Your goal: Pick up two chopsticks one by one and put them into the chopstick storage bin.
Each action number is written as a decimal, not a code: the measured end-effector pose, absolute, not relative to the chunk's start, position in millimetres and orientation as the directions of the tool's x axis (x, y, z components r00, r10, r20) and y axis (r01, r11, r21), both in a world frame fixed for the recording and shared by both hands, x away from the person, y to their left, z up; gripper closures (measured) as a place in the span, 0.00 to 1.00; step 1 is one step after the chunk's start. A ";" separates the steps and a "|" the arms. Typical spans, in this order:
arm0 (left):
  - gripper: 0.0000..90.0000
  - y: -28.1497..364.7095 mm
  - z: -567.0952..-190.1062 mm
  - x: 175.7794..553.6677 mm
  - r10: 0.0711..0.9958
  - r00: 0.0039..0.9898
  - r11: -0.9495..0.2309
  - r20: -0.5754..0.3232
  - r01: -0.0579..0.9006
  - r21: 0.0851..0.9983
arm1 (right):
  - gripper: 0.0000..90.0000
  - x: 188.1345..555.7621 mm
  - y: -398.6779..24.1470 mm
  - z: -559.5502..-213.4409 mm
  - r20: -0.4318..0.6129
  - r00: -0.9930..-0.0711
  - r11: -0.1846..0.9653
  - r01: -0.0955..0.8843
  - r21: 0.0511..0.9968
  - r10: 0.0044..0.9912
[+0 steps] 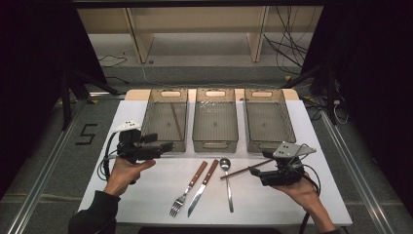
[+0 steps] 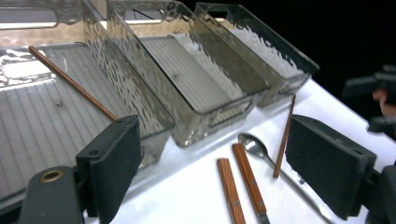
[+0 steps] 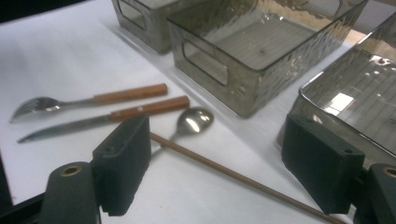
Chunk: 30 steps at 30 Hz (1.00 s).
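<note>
In the right gripper view the right gripper [image 3: 215,163] has its jaws spread wide and released, with a thin brown chopstick [image 3: 243,178] lying on the white table [image 3: 60,60] and running through the gap between them, from beside the left jaw toward the lower right of the frame; neither pad presses on it. Just past the left jaw lie a spoon [image 3: 194,120], a knife [image 3: 107,119] and a fork [image 3: 84,101], the last two with wooden handles, at the middle left of the frame. In the high view this gripper [image 1: 258,170] sits at the lower right, the chopstick [image 1: 238,172] angled across the spoon's [image 1: 226,170] handle at its tip. The left gripper [image 2: 212,168] also stands released, its jaws wide apart with nothing between the pads, and in its own view a second chopstick [image 2: 70,80] lies inside the left tray [image 2: 149,116] at the upper left of the frame. The middle tray [image 2: 219,109] and the right tray [image 2: 299,70] sit beside it. In the high view the left gripper [image 1: 168,146] hovers at the near edge of the left tray [image 1: 152,109], centre left of the frame.
</note>
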<state>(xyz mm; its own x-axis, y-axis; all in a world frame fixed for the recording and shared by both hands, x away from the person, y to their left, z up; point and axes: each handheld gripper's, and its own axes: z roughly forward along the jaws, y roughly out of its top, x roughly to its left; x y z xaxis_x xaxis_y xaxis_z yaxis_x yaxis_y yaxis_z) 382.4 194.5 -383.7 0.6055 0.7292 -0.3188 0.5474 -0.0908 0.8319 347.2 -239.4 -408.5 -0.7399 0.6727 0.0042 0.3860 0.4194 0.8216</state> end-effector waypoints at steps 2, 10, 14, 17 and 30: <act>0.19 193.3 -387.6 377.0 0.723 0.615 -0.100 -0.316 0.545 0.832 | 0.28 350.7 -240.3 -408.8 0.000 -0.741 0.431 0.390 0.814 0.671; 0.19 195.5 -407.1 361.4 0.715 0.628 -0.107 -0.307 0.532 0.840 | 0.28 365.1 -236.4 -411.5 -0.017 -0.786 0.529 0.400 0.749 0.618; 0.19 196.9 -416.2 353.4 0.717 0.631 -0.112 -0.296 0.524 0.844 | 0.28 372.6 -231.2 -410.3 -0.050 -0.812 0.596 0.384 0.705 0.582; 0.19 198.6 -419.9 346.6 0.724 0.636 -0.121 -0.268 0.499 0.858 | 0.29 376.4 -228.7 -410.1 -0.065 -0.820 0.621 0.377 0.687 0.569; 0.18 201.2 -432.2 329.1 0.718 0.654 -0.140 -0.239 0.473 0.870 | 0.29 391.4 -222.1 -414.6 -0.100 -0.848 0.708 0.363 0.606 0.520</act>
